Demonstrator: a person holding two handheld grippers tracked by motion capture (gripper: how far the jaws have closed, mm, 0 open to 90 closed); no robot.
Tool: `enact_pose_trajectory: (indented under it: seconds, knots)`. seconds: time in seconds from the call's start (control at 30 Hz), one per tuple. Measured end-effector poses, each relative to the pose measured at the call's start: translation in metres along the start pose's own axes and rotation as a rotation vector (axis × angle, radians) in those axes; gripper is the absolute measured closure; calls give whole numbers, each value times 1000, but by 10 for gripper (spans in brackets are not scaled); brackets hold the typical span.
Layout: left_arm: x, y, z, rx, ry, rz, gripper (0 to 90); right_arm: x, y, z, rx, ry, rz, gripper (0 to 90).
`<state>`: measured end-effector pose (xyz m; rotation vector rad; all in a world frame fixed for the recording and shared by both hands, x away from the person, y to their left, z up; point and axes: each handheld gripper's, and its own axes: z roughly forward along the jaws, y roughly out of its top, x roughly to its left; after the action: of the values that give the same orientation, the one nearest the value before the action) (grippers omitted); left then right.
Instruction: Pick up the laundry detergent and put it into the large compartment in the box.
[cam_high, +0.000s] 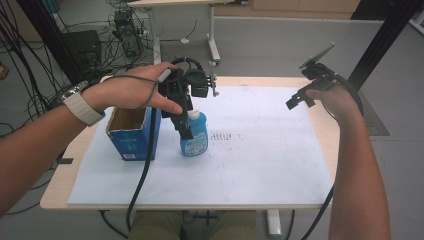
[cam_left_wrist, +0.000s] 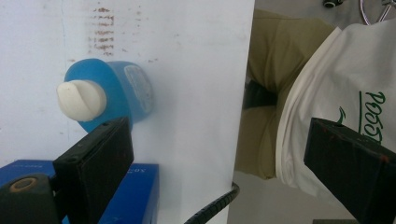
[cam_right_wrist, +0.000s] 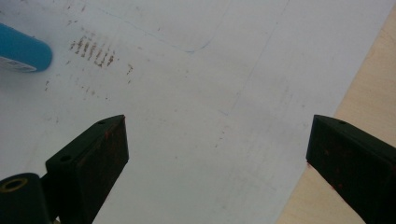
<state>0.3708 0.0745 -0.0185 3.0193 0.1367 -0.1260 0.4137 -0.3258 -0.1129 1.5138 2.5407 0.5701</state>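
Note:
A blue bottle (cam_high: 195, 137) with a white cap (cam_high: 193, 114) stands upright on the white sheet (cam_high: 260, 150), just right of an open-topped blue box (cam_high: 131, 140). My left gripper (cam_high: 186, 129) points down over the bottle from above. In the left gripper view it (cam_left_wrist: 219, 128) is open wide, with the cap (cam_left_wrist: 80, 99) and blue body (cam_left_wrist: 135, 88) beside its left jaw and outside the gap. My right gripper (cam_high: 298, 100) hovers over the sheet's far right. In the right gripper view it (cam_right_wrist: 219, 122) is open above bare sheet, with the bottle (cam_right_wrist: 21, 49) at upper left.
The wooden table (cam_high: 57, 192) shows around the sheet, and its edge (cam_right_wrist: 369, 84) lies near the right gripper's right jaw. Brown smudges (cam_high: 225, 136) mark the sheet. A cable (cam_high: 142, 180) trails from the left gripper over the front edge. Equipment and cables (cam_high: 85, 45) stand on the floor beyond.

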Motion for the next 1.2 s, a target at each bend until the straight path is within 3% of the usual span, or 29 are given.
enact_pose_trajectory:
  seconds: [0.23,0.87,1.2]
  knots:
    - [4,3,-1,8,18,-9,86,-2,0,2,1,3,3,54]
    - [39,7,11,24,42,-103,85,-3,0,6,8,10,5,54]
    - [51,12,20,37,55,-135,86,-3,1,8,7,13,4,54]
